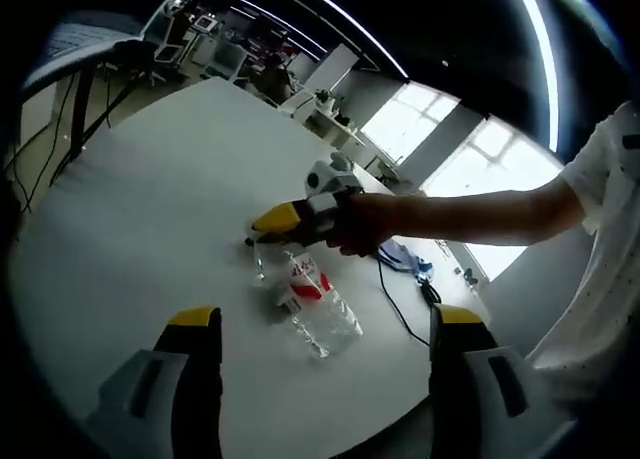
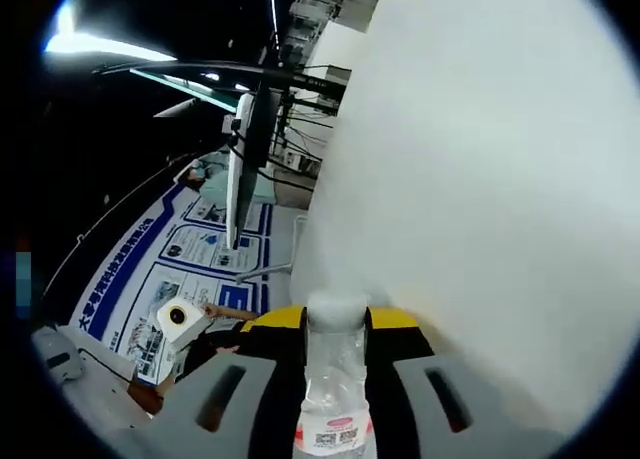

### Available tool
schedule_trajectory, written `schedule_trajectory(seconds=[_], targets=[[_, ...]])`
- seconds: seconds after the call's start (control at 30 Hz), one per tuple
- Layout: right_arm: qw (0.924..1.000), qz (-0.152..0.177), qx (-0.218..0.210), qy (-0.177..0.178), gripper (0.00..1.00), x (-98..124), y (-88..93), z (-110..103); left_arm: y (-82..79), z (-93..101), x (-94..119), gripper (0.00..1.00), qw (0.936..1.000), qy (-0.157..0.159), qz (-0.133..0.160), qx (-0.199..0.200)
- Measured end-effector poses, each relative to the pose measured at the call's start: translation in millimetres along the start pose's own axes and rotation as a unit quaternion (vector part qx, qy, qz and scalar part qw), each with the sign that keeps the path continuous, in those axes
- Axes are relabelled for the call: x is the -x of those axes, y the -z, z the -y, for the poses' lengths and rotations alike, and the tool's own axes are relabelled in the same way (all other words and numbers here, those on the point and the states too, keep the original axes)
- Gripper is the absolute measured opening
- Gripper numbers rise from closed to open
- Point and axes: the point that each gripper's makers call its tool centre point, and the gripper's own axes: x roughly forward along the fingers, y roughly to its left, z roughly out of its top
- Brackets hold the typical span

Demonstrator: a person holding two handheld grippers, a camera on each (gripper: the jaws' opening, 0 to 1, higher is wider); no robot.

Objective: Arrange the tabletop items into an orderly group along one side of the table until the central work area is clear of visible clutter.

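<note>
Between my right tongs' [image 2: 335, 364] clenched jaws lay the water bottle [image 2: 333, 399], lengthwise along them, while my left tongs [image 1: 325, 324] hung released.

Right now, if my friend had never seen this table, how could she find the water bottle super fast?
Look at the big white table. Near its middle, the right gripper, yellow-tipped and held in a person's hand, reaches in. Between its jaws is the water bottle: clear plastic, white cap, red and white label. It's the see-through thing, unlike the black cable beside it.
</note>
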Motion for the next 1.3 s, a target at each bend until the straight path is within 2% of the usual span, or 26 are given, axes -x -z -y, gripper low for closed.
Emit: schedule_trajectory(seconds=[0.27, 0.53, 1.03, 1.3], targets=[[0.9989, 0.012, 0.044, 0.003, 0.19, 6.9, 6.0, -21.0, 0.3, -4.2, -20.1, 0.86, 0.9999, 0.010, -0.008, -0.007], [0.9968, 0.023, 0.076, 0.003, 0.19, 12.8, 3.7, -29.4, 1.3, -9.1, -45.6, 0.85, 0.9996, 0.026, -0.012, -0.003], [0.9945, 0.034, 0.100, 0.002, 0.19, 21.0, 2.4, -35.1, 7.0, -11.4, -86.6, 0.79, 0.9977, 0.064, -0.015, 0.017], [0.9929, 0.036, 0.113, 0.003, 0.19, 25.9, 3.3, -41.4, 13.1, -7.4, -97.9, 0.68, 0.9960, 0.082, -0.027, 0.023]])
